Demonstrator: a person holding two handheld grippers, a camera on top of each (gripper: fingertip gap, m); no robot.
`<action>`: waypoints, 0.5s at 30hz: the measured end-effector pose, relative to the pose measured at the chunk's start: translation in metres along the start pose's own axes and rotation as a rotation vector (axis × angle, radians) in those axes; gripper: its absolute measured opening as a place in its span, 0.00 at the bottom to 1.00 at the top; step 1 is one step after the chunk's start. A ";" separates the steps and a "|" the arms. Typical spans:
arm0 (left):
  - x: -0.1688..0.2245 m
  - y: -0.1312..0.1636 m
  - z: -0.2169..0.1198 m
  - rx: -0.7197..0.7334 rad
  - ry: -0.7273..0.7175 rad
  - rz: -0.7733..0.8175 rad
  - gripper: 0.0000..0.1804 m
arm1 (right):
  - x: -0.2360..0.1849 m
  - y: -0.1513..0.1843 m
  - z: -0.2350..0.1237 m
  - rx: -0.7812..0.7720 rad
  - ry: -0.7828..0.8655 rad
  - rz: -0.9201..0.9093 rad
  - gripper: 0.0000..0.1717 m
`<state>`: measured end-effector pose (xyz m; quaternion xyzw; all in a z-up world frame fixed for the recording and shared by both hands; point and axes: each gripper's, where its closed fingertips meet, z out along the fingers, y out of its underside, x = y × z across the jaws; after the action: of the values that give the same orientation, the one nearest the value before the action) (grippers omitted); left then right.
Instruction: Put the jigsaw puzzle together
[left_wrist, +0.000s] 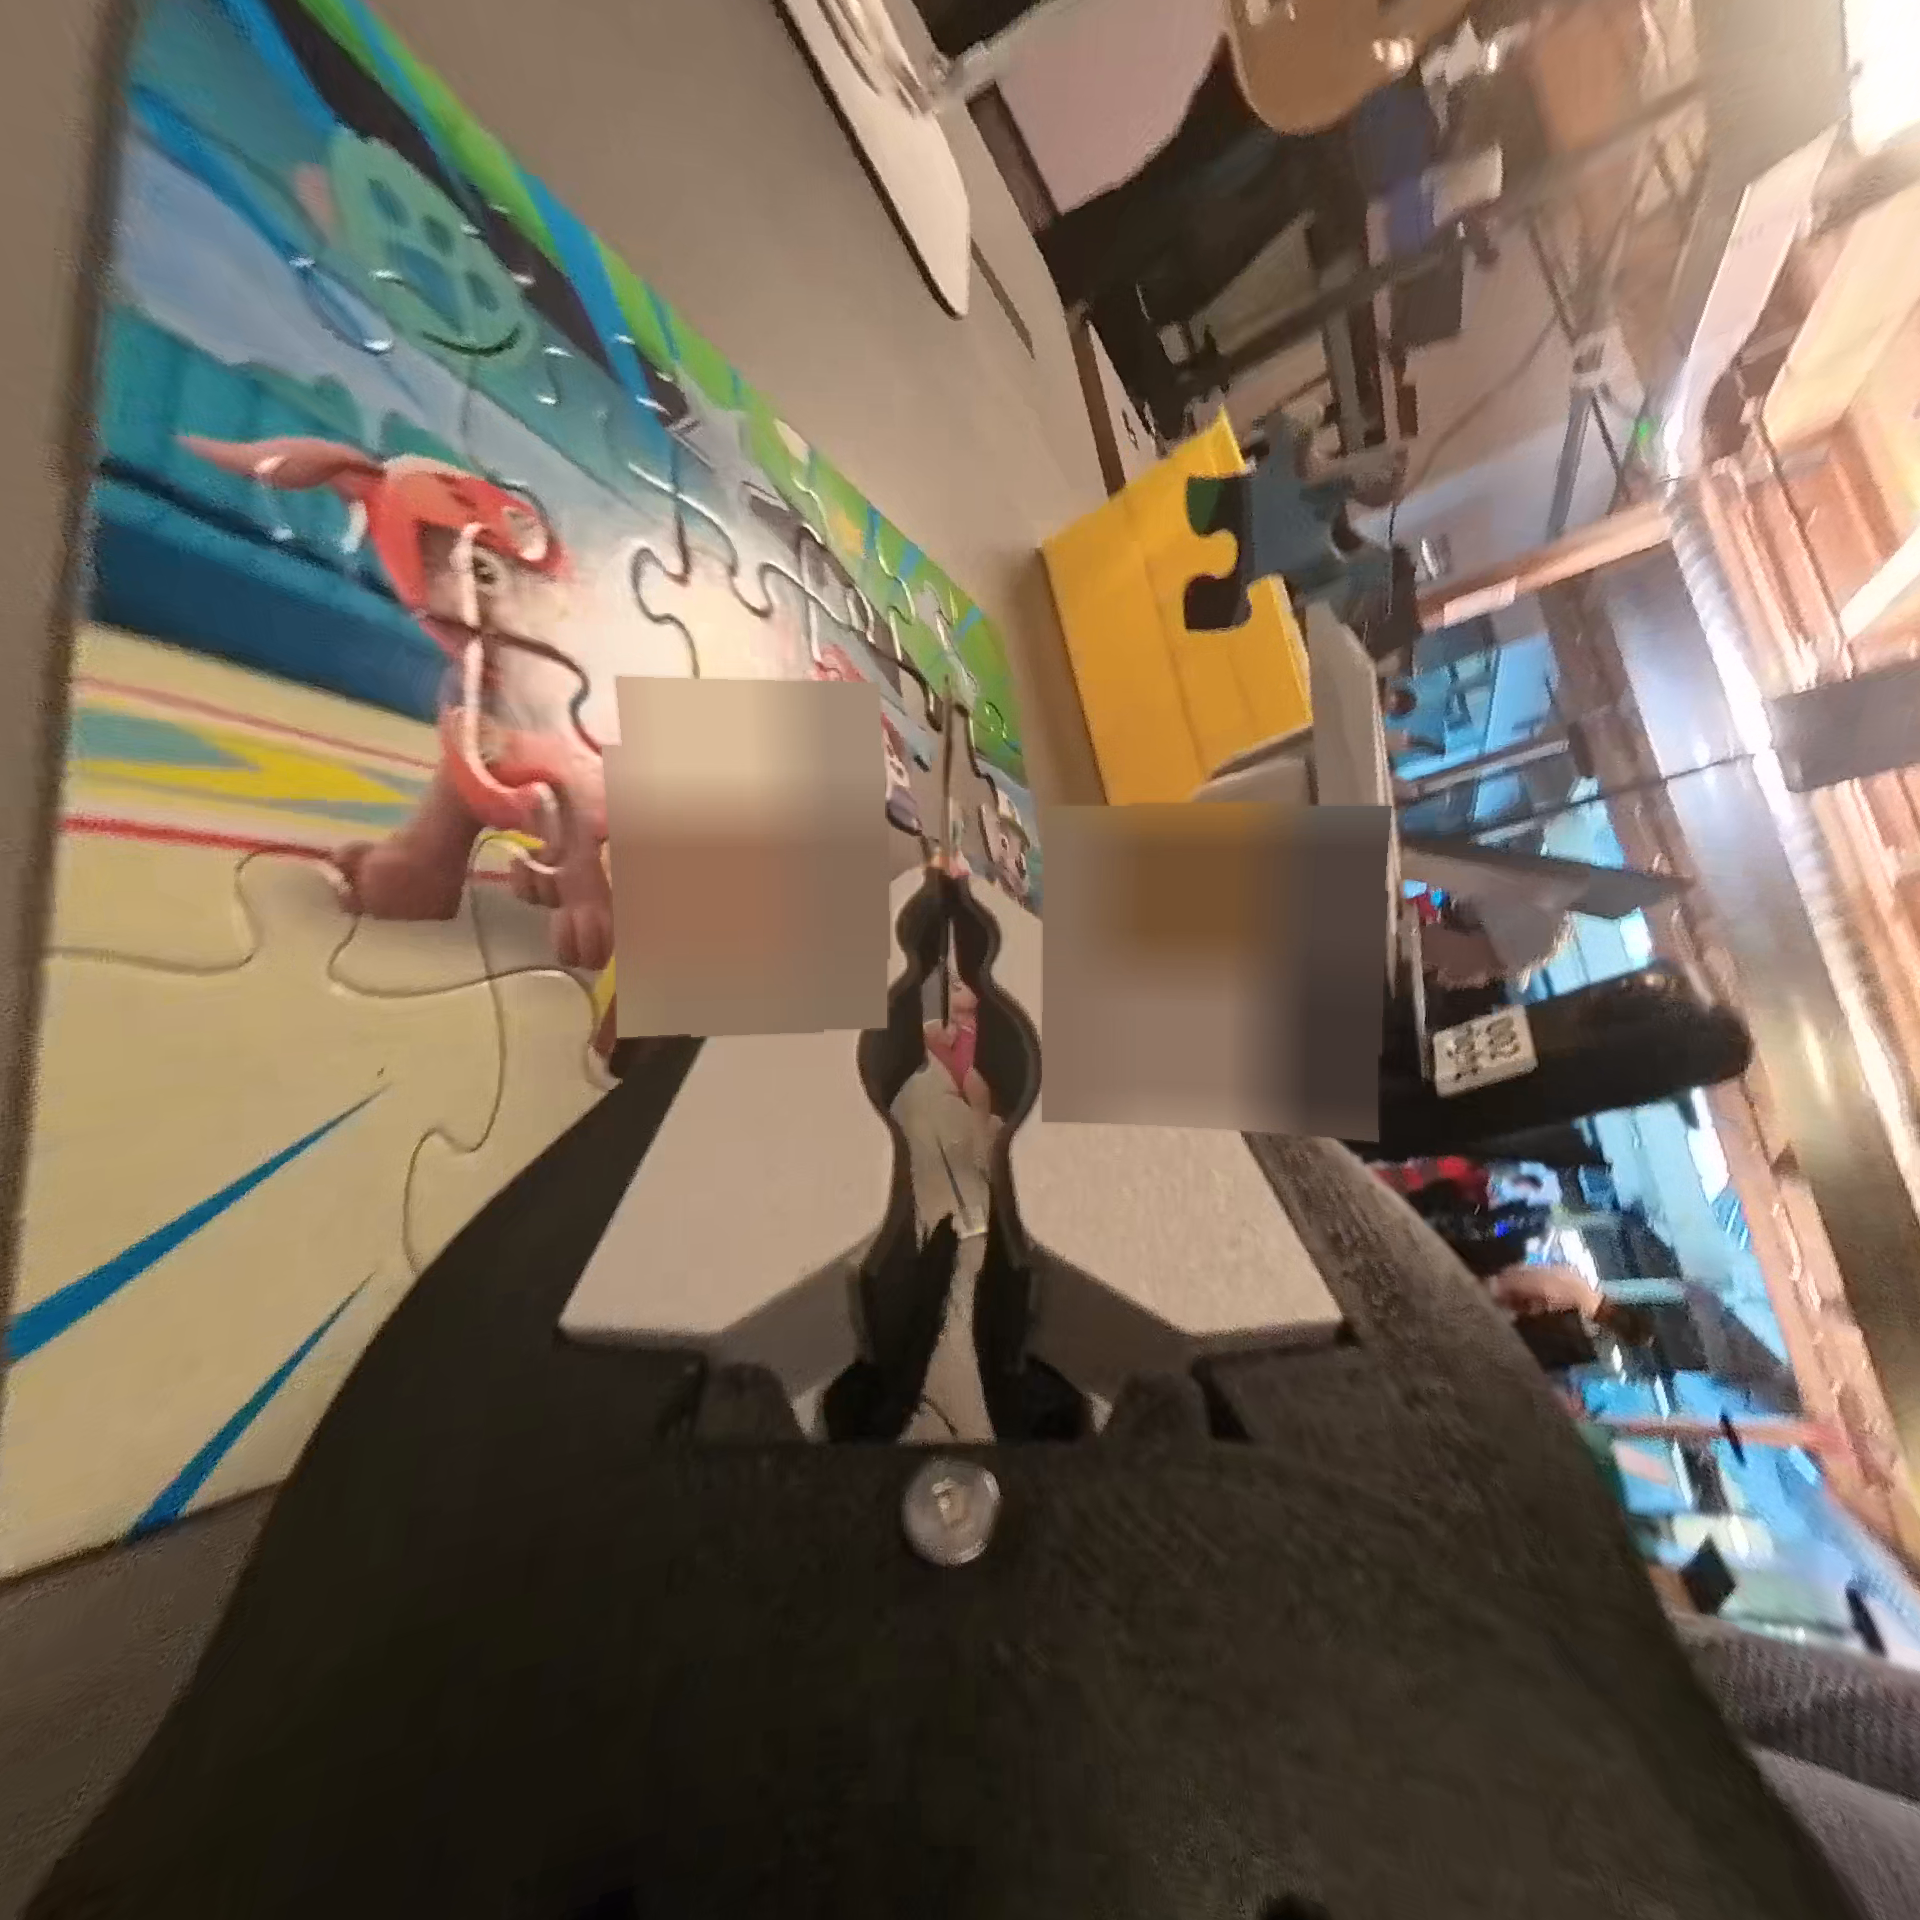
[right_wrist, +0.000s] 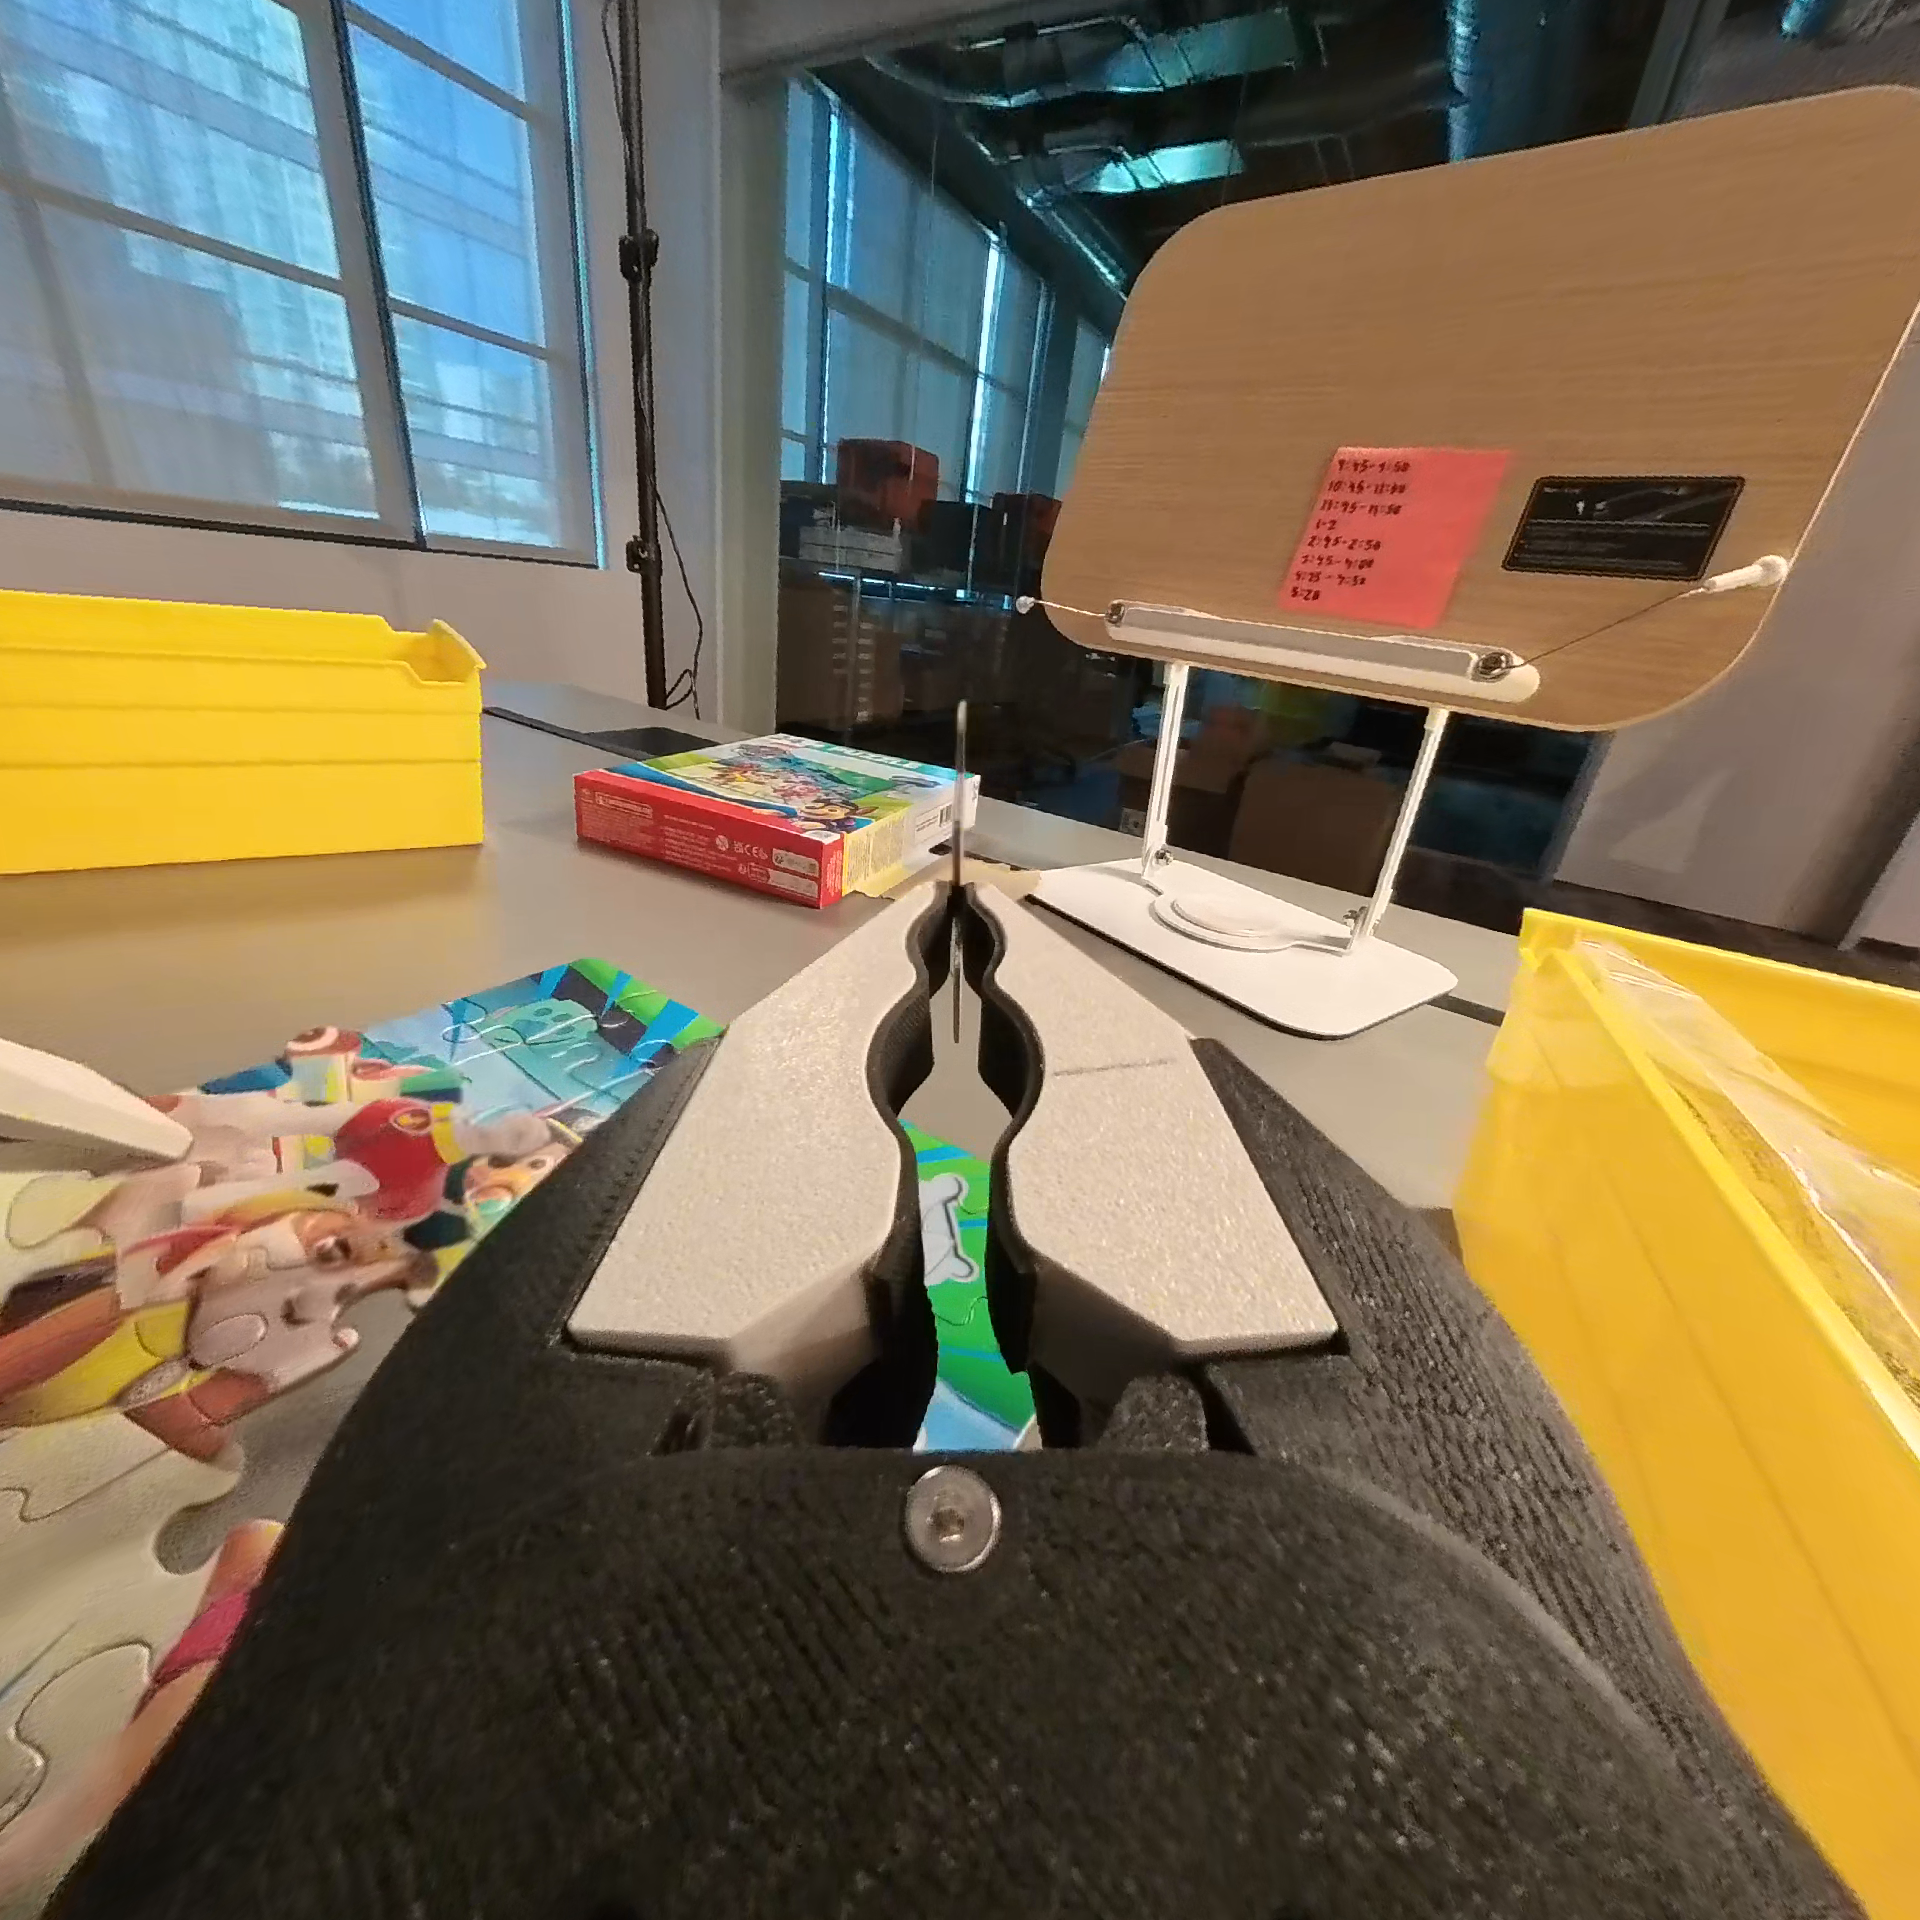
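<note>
A flat cardboard jigsaw piece (right_wrist: 960, 831) stands edge-on, clamped upright in the right gripper (right_wrist: 958, 902). Another thin piece (left_wrist: 948, 831) sits pinched in the left gripper (left_wrist: 945, 883), over the colourful cartoon puzzle (left_wrist: 312, 727).

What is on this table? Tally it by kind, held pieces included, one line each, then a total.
Yellow bins: 2
Puzzle box: 1
Wooden-board stand: 1
Partly assembled puzzle: 1
Loose puzzle pieces: 2, one pinched edge-on in the left gripper, one in the right gripper
Total: 7
</note>
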<state>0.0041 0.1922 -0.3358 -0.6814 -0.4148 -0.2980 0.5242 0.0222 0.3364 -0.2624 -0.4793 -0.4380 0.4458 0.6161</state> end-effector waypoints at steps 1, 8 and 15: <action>-0.003 -0.003 -0.002 0.023 -0.011 -0.023 0.00 | -0.001 0.000 0.000 0.001 -0.004 0.001 0.00; -0.006 -0.002 -0.006 0.043 -0.087 0.040 0.10 | 0.001 -0.002 -0.001 0.016 -0.009 0.027 0.00; -0.011 -0.018 -0.020 0.125 -0.157 0.258 0.22 | 0.000 -0.003 -0.003 0.022 -0.012 0.032 0.00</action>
<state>-0.0164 0.1721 -0.3310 -0.7164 -0.3815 -0.1477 0.5652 0.0251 0.3355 -0.2597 -0.4769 -0.4289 0.4633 0.6115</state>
